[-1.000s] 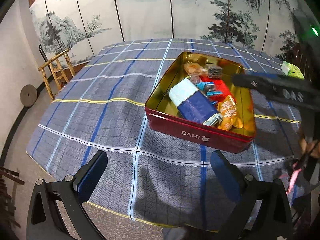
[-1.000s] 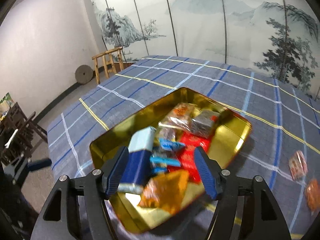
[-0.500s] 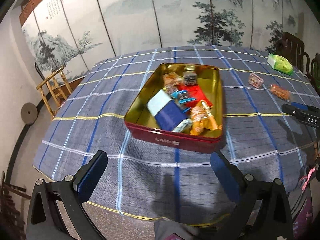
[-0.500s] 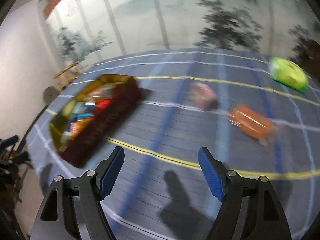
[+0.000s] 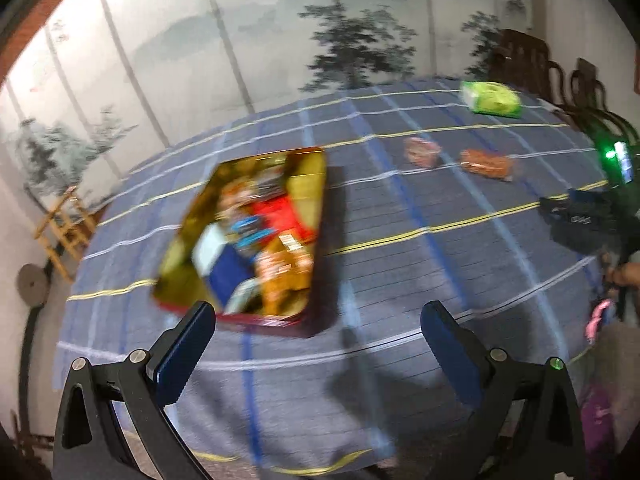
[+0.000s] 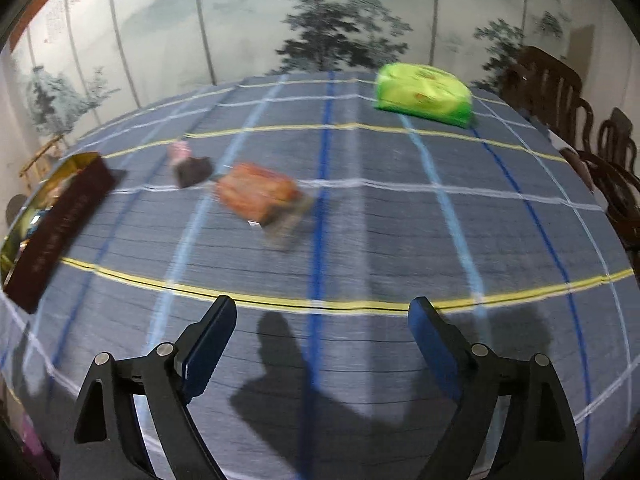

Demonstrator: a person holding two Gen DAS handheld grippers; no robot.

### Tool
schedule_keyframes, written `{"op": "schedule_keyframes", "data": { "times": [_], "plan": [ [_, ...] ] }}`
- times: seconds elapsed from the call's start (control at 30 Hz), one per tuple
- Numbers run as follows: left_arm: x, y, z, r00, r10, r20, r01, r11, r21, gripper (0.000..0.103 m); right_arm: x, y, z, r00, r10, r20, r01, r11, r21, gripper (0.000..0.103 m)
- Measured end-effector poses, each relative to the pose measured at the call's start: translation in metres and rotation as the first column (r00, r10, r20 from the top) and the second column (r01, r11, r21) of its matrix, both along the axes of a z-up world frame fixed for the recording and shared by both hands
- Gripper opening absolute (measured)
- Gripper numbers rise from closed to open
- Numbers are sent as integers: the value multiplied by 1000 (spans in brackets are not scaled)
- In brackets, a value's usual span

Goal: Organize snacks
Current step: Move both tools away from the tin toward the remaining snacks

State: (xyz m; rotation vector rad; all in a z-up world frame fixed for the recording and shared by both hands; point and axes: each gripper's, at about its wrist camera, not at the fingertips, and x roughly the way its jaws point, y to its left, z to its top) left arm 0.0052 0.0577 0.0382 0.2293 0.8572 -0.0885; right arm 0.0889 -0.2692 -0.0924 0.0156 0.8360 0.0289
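Note:
A red tin (image 5: 308,322) with a gold inside holds several snack packs and stands on the blue plaid tablecloth (image 5: 400,264); its dark red wall also shows in the right wrist view (image 6: 56,228). Three snacks lie loose on the cloth: an orange pack (image 6: 260,194) (image 5: 486,164), a small pink-and-dark pack (image 6: 190,166) (image 5: 422,152) and a green pack (image 6: 424,94) (image 5: 490,98). My left gripper (image 5: 318,340) is open and empty, above the cloth near the tin's front right corner. My right gripper (image 6: 322,330) is open and empty, short of the orange pack; it also shows in the left wrist view (image 5: 580,224).
Dark wooden chairs (image 6: 560,92) stand at the table's right side. A painted folding screen (image 6: 320,20) lines the back. A bamboo chair (image 5: 64,228) and a round stone (image 5: 30,286) stand on the floor at the left. Both views are motion-blurred.
Both grippers have swung to the right. The right one has left the tin and now faces the loose packs. The left one has come closer to the tin. Both stay open.

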Motion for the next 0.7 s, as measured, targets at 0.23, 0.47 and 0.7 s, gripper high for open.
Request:
{"op": "schedule_keyframes", "data": {
  "times": [0.23,0.47,0.7],
  "plan": [
    [58,-43,6,992,-85,-92,67,981,-182,101,1,-23,-6,1000,-10,8,9,997,77,92],
    [153,-79,-8,981,-73,-179,8,941,-339,101,1,-26,-5,999,39,33,-44,988,146,94],
    [236,-98,-42,946,-17,-325,-113,920,-376,88,-2,-24,-3,995,82,59,-92,980,177,94]
  ]
}}
